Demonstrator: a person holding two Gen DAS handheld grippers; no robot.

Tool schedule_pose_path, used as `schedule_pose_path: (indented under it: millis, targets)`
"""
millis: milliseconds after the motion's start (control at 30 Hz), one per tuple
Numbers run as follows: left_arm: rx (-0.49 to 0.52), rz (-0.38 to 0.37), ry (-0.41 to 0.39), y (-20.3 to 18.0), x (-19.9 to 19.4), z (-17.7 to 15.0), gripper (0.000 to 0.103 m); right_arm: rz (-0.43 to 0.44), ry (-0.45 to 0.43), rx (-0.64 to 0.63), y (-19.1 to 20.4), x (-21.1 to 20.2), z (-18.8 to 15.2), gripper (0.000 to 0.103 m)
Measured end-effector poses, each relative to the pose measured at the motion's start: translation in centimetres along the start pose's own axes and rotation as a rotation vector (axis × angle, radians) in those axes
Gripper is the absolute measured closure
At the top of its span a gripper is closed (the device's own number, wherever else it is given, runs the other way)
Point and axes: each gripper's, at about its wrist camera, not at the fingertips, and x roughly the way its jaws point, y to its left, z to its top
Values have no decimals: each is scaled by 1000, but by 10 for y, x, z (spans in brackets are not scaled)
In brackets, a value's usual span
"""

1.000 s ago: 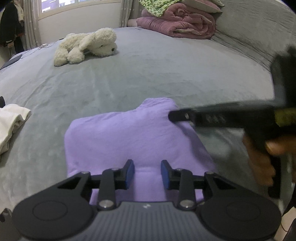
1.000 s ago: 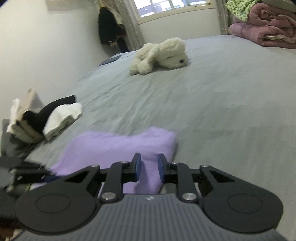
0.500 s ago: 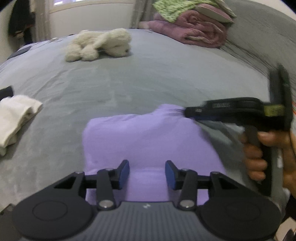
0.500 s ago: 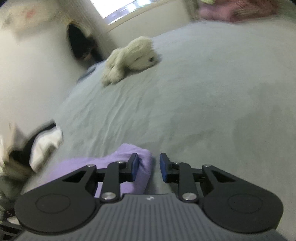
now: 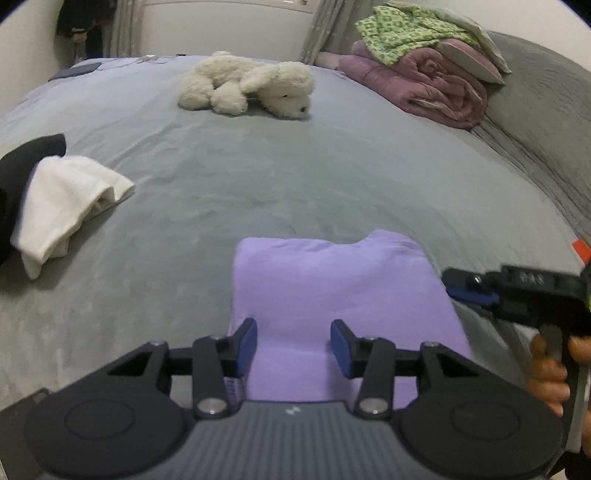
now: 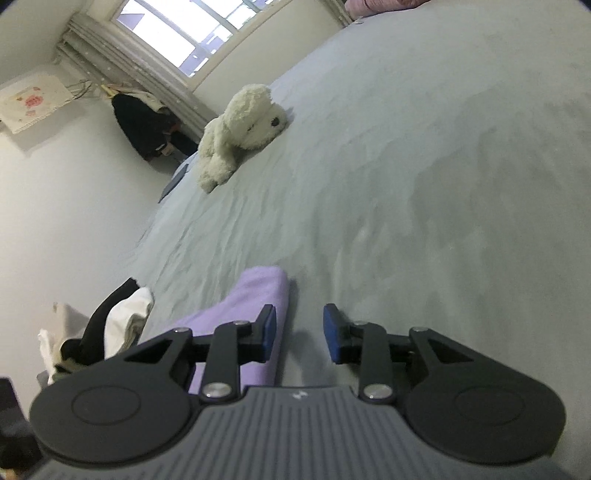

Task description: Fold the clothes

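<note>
A folded purple garment (image 5: 332, 295) lies flat on the grey bed (image 5: 295, 177), near the camera and right of the middle in the left wrist view. The left gripper (image 5: 293, 343) hangs over the garment's near edge with its blue-padded fingers (image 5: 246, 341) spread wide apart and nothing between them. Just beside the garment's right edge is the right gripper (image 5: 463, 288), held by a hand (image 5: 550, 369) on its grip at the far right of that view; whether it touches the cloth cannot be told. In the right wrist view, which is tilted, the right gripper (image 6: 299, 332) has its fingers (image 6: 269, 328) apart and empty: the left finger sits over the garment's (image 6: 258, 295) right edge, the right finger over bare bedding (image 6: 443, 184). To the left on the bed is a pile of white and black clothes (image 5: 55, 206), well apart from the purple garment. Far across the bed lies a white plush dog (image 5: 251, 86), and at the far right a rolled pink quilt (image 5: 424, 85) carries a green patterned cloth (image 5: 402, 31) on top. A window (image 6: 192, 33) shows on the far wall in the right wrist view.
</note>
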Motion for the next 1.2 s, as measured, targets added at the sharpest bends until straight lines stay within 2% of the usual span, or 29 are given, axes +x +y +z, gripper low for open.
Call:
schedule_pose_path:
  millis: [367,667,733,1067,1200]
  targets:
    - [-16,5,7,4,3,0,58,86,74,46,1,-10,-9,69]
    - [9,46,22,4,7,-2,58,107,111,-14,14,-4,-18,57]
    - [8,74,42,7,11,-4,51,108,116,-23,16,-1,-18,57]
    - [-13,60,48,15,13,-5,50,174,154,-17,14,11,-18,57]
    - [-43,43,47,19,11,-5,52,180,137,-42,17,14,-22,57]
